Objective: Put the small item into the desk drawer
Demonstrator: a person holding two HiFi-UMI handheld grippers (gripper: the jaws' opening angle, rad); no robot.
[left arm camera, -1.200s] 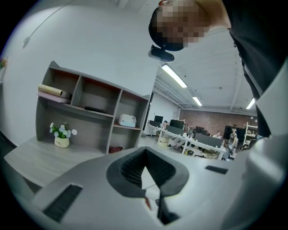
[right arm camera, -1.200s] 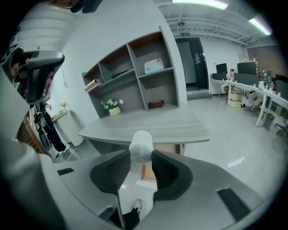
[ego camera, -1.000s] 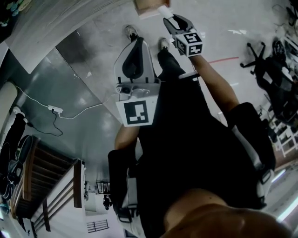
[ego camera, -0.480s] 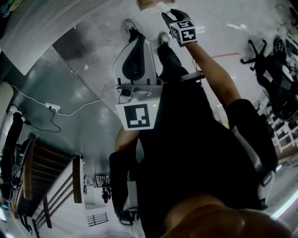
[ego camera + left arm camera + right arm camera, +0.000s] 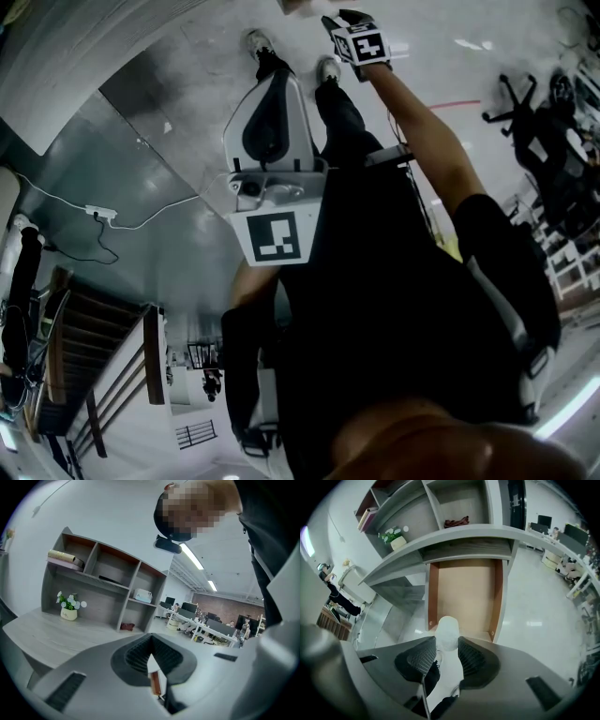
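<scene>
- Grip: right fingers (image 5: 472, 657) pinch the small white rounded item (image 5: 447, 632), their spread barely changed.
- Reach has carried it forward to the open wood-lined desk drawer (image 5: 464, 590); release looks close.
- Idle left fingers (image 5: 136, 656) sit pressed together, empty.

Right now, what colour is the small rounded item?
White: the small rounded item; right gripper view.
</scene>
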